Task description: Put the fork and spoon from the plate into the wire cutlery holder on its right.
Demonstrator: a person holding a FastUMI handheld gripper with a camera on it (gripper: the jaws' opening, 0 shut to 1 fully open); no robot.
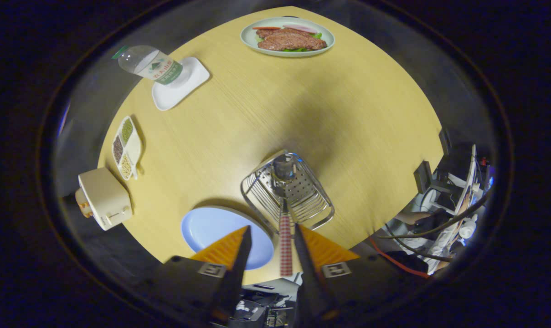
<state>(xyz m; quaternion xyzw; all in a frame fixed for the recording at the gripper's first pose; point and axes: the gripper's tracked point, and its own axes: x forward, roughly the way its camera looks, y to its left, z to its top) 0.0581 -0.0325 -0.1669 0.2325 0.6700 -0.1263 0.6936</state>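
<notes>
On the wooden tabletop [239, 136], the near blue plate [211, 228] lies bare, with the wire cutlery holder [286, 193] just right of it. Smaller, a checked-handled utensil [285, 246] stands in the holder, its handle between the fingers of the claw [271, 230], which are apart, not pressing it.

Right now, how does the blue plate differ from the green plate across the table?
The blue plate is bare; the green plate holds meat with greens. The blue plate lies just ahead of the gripper, beside the wire holder; the green plate sits at the far edge. Both lie flat on the table. The jaws stand apart around a checked-handled utensil reaching into the holder; whether either presses on it is unclear.
</notes>
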